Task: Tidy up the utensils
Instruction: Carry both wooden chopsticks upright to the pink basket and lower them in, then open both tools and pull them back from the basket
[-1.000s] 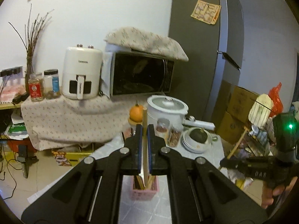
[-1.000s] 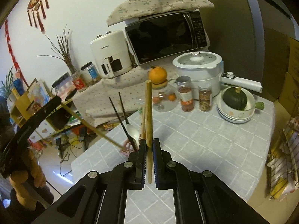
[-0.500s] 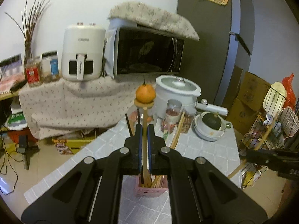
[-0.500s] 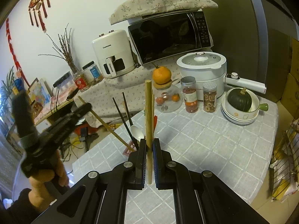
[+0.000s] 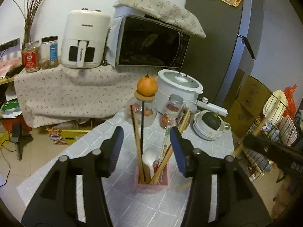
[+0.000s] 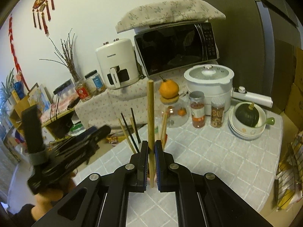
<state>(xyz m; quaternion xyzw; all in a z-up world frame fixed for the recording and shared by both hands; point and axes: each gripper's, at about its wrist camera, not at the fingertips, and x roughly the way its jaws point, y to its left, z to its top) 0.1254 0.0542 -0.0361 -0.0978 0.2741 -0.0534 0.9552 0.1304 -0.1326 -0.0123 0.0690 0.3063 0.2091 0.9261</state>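
A pink utensil holder (image 5: 151, 181) stands on the tiled table with wooden and dark chopsticks (image 5: 137, 141) and a white spoon (image 5: 148, 157) in it. My left gripper (image 5: 146, 141) hangs just above it, its jaws opening, its pads apart on either side of the utensils and pressing on none. My right gripper (image 6: 151, 147) is shut on an upright wooden stick (image 6: 151, 113). In the right wrist view the chopsticks (image 6: 130, 130) rise just behind its fingers; the holder itself is hidden. In the left wrist view my right gripper (image 5: 246, 141) shows at the right.
Beyond the holder stand a glass jar topped by an orange (image 5: 147, 86), two spice jars (image 5: 170, 111), a white cooker (image 5: 178, 87) and stacked bowls with a green squash (image 5: 210, 123). A wire rack (image 5: 274, 124) is off the table's right edge.
My left gripper has opened and let go of the wooden chopstick, which now stands in the pink holder. My right gripper with its stick has come closer to the holder.
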